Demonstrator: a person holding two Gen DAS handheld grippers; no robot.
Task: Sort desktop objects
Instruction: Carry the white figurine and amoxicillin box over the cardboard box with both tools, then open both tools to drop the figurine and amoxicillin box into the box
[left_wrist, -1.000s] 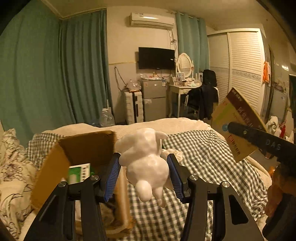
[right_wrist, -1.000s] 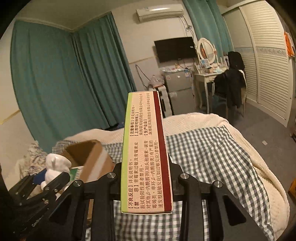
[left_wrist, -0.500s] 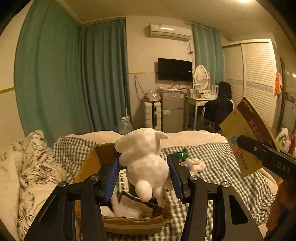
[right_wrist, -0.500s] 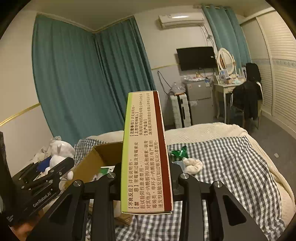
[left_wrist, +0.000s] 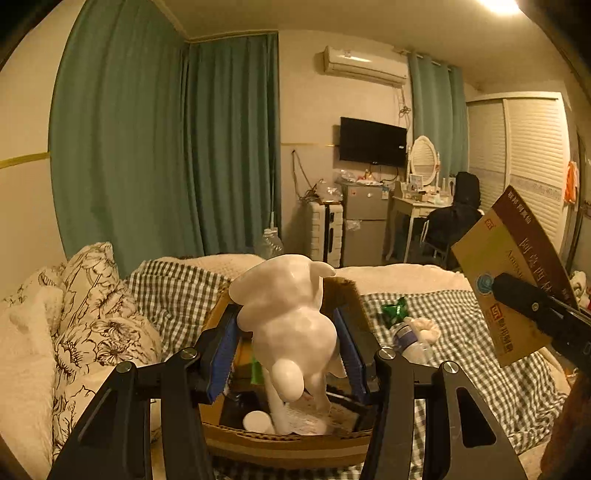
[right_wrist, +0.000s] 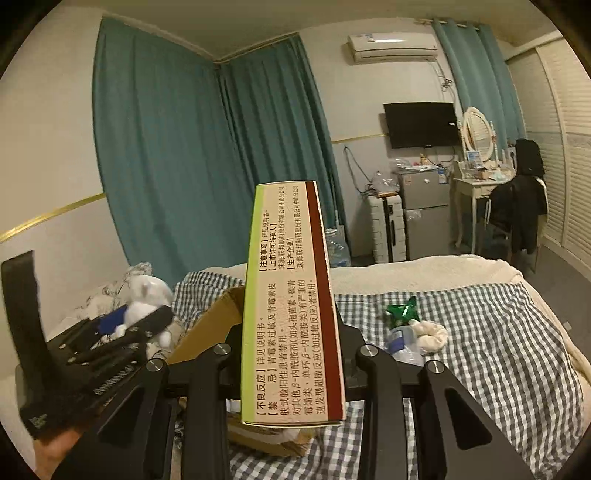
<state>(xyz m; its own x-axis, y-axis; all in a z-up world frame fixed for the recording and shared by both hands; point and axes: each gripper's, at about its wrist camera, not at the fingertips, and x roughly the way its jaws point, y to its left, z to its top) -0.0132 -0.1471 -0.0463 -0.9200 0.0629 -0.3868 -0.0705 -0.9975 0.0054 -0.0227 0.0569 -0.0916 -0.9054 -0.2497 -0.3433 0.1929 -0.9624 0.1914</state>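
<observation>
Medicine box (right_wrist: 291, 302) upright in right claw (right_wrist: 290, 354), long axis vertical.
</observation>
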